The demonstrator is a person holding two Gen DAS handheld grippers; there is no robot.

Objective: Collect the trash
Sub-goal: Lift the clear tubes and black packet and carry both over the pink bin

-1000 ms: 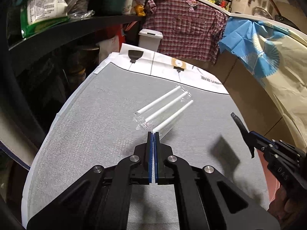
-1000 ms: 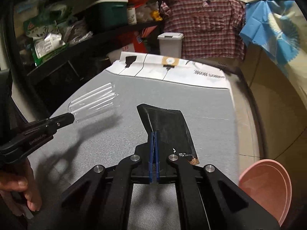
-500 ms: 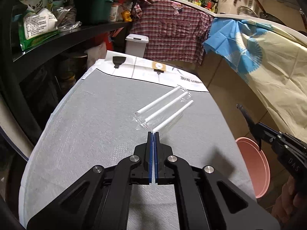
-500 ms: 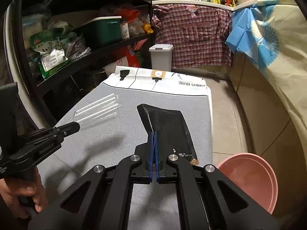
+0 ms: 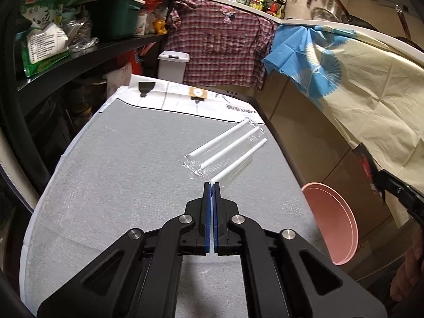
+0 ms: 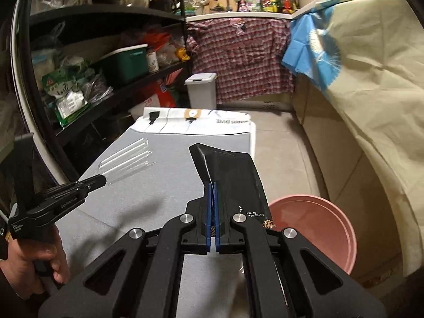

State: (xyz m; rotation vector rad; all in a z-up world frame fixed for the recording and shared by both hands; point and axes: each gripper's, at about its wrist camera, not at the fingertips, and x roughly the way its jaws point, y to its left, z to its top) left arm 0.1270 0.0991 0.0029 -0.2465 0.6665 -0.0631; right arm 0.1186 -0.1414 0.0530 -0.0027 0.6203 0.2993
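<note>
My left gripper [image 5: 212, 184] is shut on the near end of a clear plastic pack of white straws [image 5: 228, 149], held up over the grey table [image 5: 119, 172]. My right gripper [image 6: 212, 184] is shut on a flat black wrapper [image 6: 233, 175] that sticks out forward, over the table's right edge. A pink basin [image 6: 312, 225] stands on the floor just right of the table, below and right of the black wrapper. In the right wrist view the left gripper [image 6: 104, 178] shows at the left with the straw pack [image 6: 124, 159]. The basin [image 5: 331, 222] also shows in the left wrist view.
Dark shelves [image 6: 106, 16] packed with bags and a green box run along the left. A white lidded bin [image 6: 201, 90] stands beyond the table's far end. A plaid shirt [image 5: 222, 42] and blue-and-cream cloth [image 6: 357, 79] hang over the counter on the right.
Both grippers have risen and shifted to the right with the straw pack and the black wrapper still held. The pink basin has come further into both views.
</note>
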